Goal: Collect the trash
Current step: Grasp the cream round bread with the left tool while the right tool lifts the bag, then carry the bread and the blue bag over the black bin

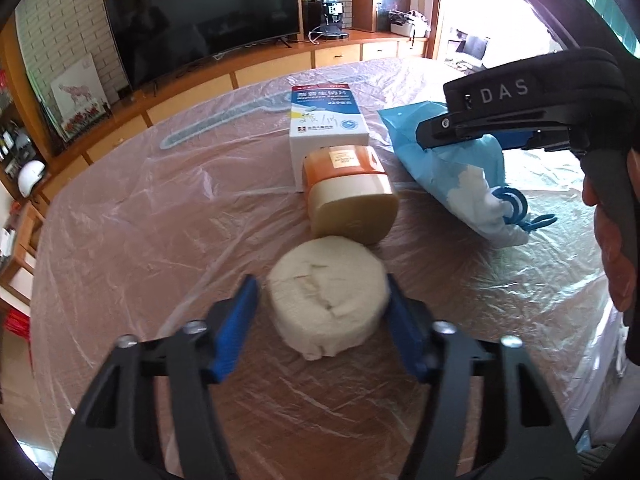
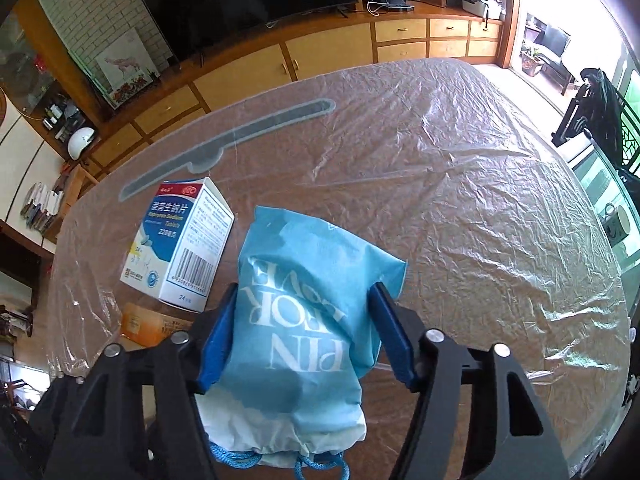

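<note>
A white roll of tissue (image 1: 326,308) lies on the plastic-covered table (image 1: 160,220). My left gripper (image 1: 320,286) is shut on it, a blue pad against each side. A light blue drawstring bag (image 2: 300,340) with white lettering lies on the table, white tissue showing at its mouth (image 1: 472,188). My right gripper (image 2: 305,291) is shut on the bag, both pads pressing into the cloth. In the left wrist view the right gripper (image 1: 424,132) reaches over the bag (image 1: 440,168) from the right.
A white and blue medicine box (image 1: 328,120) (image 2: 180,248) stands behind the roll, left of the bag. An orange and cream container (image 1: 348,192) (image 2: 148,324) lies between box and roll. A person's hand (image 1: 616,260) is at right. Television (image 1: 200,20) and cabinets stand beyond the table.
</note>
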The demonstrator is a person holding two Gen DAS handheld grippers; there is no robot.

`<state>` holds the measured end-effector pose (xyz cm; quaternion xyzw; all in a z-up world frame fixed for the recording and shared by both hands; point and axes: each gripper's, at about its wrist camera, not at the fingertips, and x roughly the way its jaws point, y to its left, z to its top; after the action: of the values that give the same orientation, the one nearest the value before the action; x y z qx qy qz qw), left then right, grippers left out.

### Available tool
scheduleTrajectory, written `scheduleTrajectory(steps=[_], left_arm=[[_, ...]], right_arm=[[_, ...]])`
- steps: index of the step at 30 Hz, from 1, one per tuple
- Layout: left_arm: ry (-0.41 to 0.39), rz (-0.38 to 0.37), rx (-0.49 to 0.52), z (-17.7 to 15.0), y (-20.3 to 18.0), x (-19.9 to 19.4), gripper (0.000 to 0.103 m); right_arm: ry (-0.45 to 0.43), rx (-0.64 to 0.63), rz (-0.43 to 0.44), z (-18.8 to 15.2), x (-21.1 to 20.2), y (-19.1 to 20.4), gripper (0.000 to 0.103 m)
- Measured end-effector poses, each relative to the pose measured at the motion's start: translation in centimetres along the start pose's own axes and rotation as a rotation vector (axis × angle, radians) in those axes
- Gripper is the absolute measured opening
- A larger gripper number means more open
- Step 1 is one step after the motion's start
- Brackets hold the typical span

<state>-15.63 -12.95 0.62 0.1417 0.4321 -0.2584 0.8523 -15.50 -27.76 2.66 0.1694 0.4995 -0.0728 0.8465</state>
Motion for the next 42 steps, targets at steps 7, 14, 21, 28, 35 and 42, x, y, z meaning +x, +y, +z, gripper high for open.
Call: scheduleTrajectory(steps=[7,14,21,28,35,42], left_arm=[[-0.003,-0.013,-0.009,-0.1,-0.1,-0.5,0.052],[-0.019,-0.007,-0.022,-0.9,0.0,-1.9,0.052],[-0.029,-0.003,-0.049,-1.4,0.2,-2.9,0.052],[-0.036,0.003,-0.079,-1.5,0.1,-3.7,0.052],[-0.046,0.022,-0.088,-1.8,-0.6,-4.4,0.052],[-0.048,0.034,-0.096,-1.9,-0.8,-4.9,0.052]], right_arm=[[-0.002,0.079,0.129,-0.4,-1.5,-2.0,0.055],[-0.005,0.109,0.209,-1.4,-3.0,-3.9,0.054],[-0.012,0.126,0.279,-1.8,-4.4,-4.8,0.053],[-0.020,0.128,0.334,-2.2,-5.9,-5.6,0.053],[-0.030,0.102,0.356,-2.7,-6.5,-6.1,0.051],[-0.043,0.071,0.391,-2.5,-7.0,-5.5,0.039]])
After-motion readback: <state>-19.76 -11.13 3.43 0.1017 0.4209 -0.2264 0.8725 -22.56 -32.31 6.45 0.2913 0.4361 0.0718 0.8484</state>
